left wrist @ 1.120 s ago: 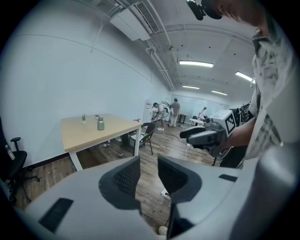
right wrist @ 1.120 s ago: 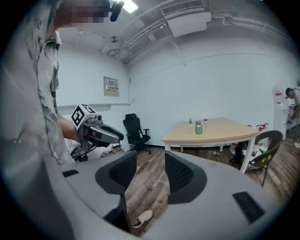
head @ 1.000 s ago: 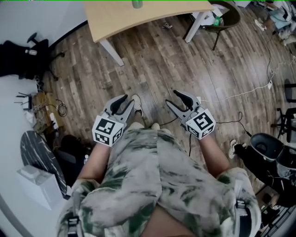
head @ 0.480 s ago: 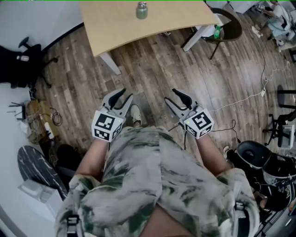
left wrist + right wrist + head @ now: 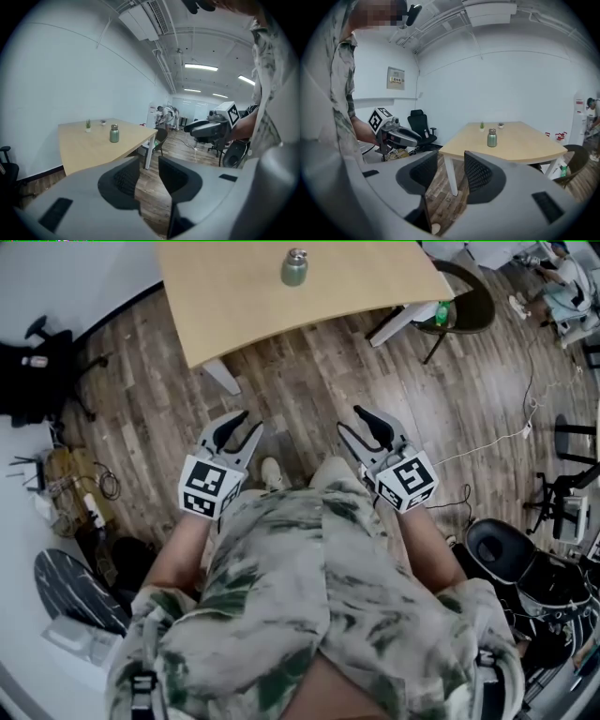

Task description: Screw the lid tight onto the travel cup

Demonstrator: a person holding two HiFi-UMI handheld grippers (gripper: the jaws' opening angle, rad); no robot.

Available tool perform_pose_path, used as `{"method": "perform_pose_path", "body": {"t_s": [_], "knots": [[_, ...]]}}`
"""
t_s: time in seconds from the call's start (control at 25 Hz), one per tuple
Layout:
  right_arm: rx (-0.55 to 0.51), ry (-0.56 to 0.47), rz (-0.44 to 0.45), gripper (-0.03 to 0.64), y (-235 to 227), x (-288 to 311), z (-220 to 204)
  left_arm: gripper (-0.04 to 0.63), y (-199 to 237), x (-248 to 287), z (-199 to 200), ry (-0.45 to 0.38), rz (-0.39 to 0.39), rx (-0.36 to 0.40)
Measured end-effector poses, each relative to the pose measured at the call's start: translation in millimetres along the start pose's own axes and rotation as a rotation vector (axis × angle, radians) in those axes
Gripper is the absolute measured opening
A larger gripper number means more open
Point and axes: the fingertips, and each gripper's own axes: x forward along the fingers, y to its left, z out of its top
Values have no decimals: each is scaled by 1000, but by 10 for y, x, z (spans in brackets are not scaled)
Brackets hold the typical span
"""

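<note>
A green travel cup (image 5: pixel 294 267) with a silver lid stands upright on the light wooden table (image 5: pixel 244 296) at the top of the head view. It shows small and far off in the left gripper view (image 5: pixel 114 133) and the right gripper view (image 5: pixel 491 138). My left gripper (image 5: pixel 240 424) and right gripper (image 5: pixel 355 420) are held side by side over the wood floor, well short of the table. Both point toward it. Each is open, and nothing lies between the jaws of the left gripper (image 5: pixel 149 165) or the right gripper (image 5: pixel 450 163).
A small potted plant (image 5: pixel 87 124) and a little pot stand on the table behind the cup. A white table leg (image 5: pixel 221 377) faces me. A black office chair (image 5: pixel 33 381) is at the left. At the right are a dark chair (image 5: pixel 469 292), a green bottle (image 5: pixel 440 310) and cables (image 5: pixel 487 442).
The table and cup have slid further into the head view and nearer, as the person walks toward them. Both grippers keep the same pose in front of the body.
</note>
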Motion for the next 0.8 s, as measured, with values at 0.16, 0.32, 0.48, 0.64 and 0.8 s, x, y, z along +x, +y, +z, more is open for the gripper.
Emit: {"method": "perform_pose_path", "body": {"t_s": [0.16,0.32,0.48,0.64,0.8], "knots": [[-2,-1,25,196,-281,68,-8,121,7,271,107,-7,17,-8],[-23,8,82,196,-668,135,80,121,16,597,329,-10,66,-26],[-45,12,135,204,-1158,158,163,121,-8,972,574,-18,115,-50],[-73,4,179,207,-1602,227,236,125,-24,1300,749,-18,163,-61],[-67,-12,230,224,-1963,228,207,130,-99,1558,840,-11,227,-82]]}}
